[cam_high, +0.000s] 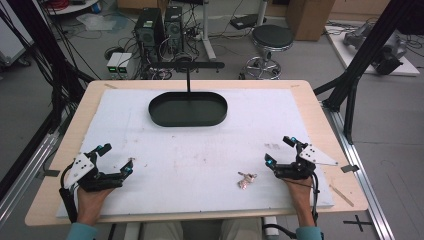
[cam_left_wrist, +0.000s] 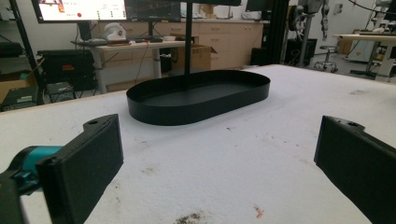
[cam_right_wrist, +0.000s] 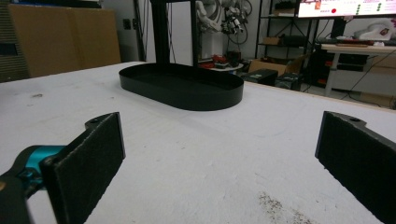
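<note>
On the desk, by size
Desk (cam_high: 320, 107): pale wood top with rounded corners, covered almost edge to edge by a white foam-like sheet (cam_high: 200, 150), matte, scuffed and speckled with dirt
Tray (cam_high: 188, 109): black, oval, low thin upright wall, flat bare floor; sits near the far edge, about mid-width, with a thin black post rising just behind it
Left gripper (cam_high: 114, 157): near the front left corner, held low over the sheet by the person's hand, pointing toward the far right; black body with a grey three-cornered plate and teal joints; jaws spread wide with nothing between them, flat pads (cam_left_wrist: 88, 163) faced in coarse black foam
Right gripper (cam_high: 280, 150): near the front right corner, held low, angled toward the far left; same build; jaws wide apart, bare sheet between the pads (cam_right_wrist: 91, 161)
Small metal piece (cam_high: 245, 179): shiny, crumpled-looking, silvery with a pinkish tint, lying on the sheet near the front edge, just left of the right gripper and apart from it; too small to tell what it is
</note>
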